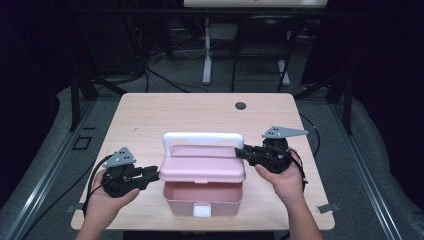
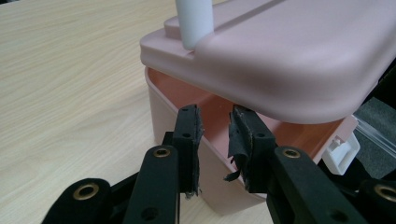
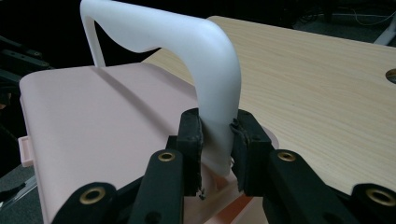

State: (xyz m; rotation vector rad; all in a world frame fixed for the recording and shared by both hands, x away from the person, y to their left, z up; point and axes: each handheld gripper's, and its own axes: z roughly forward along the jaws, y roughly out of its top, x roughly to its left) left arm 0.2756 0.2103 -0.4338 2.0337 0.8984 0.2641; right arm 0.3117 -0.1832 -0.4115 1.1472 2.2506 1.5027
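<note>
Gripping: R gripper (image 3: 217, 140) jaws clamp white handle (image 3: 205, 60) | L gripper (image 2: 215, 135) jaws part-open, seemingly clear of pink box (image 2: 187, 140) rim

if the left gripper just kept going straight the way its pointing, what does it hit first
Probably the pink box: the left gripper points at its left end, jaws apart just below the raised lid. Depth is unclear, so the lid's edge could come first.

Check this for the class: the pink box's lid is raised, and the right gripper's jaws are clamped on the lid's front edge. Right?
Not quite. The right gripper is clamped on the white handle, not the lid's front edge, as the right gripper view shows. The pink box does have its lid raised.
</note>
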